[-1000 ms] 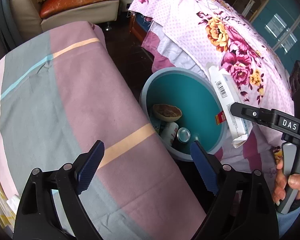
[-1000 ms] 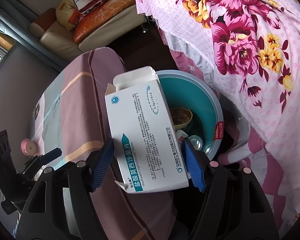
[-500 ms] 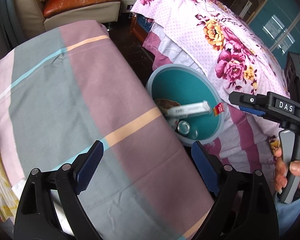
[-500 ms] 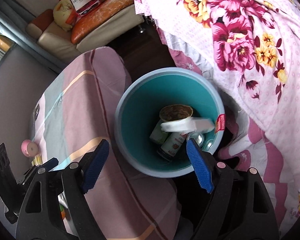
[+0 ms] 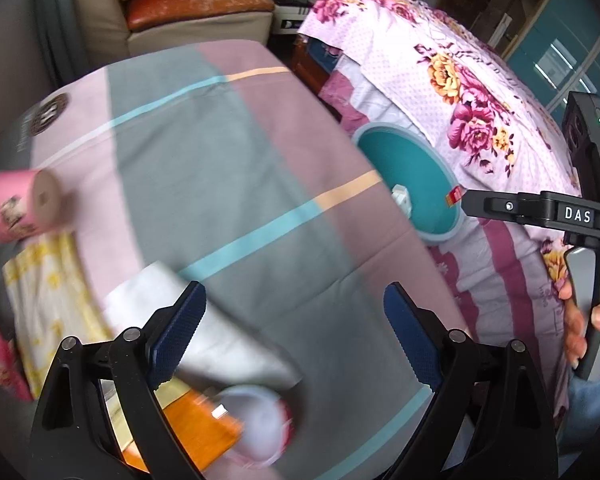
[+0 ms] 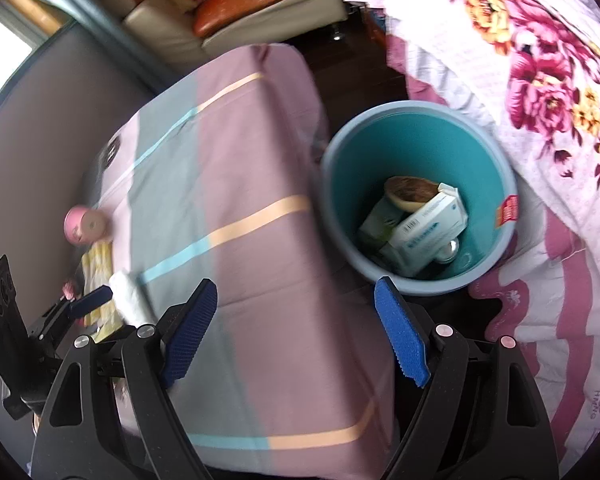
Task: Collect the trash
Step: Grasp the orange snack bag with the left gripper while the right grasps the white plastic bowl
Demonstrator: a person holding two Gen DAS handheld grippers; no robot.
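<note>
bin (image 6: 416, 148) half-hidden, blurred cup-like object (image 5: 256, 420)

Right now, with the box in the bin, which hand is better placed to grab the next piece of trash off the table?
Left, probably. The left gripper hangs open over the white wad and other litter on the table. The right gripper, also open, sits by the bin.

I am in a home, in a lived-in room. I see a bed with a flowered cover (image 6: 540, 80) and a worn sofa (image 5: 188, 12). A striped cloth (image 5: 220, 160) covers the worktop.
</note>
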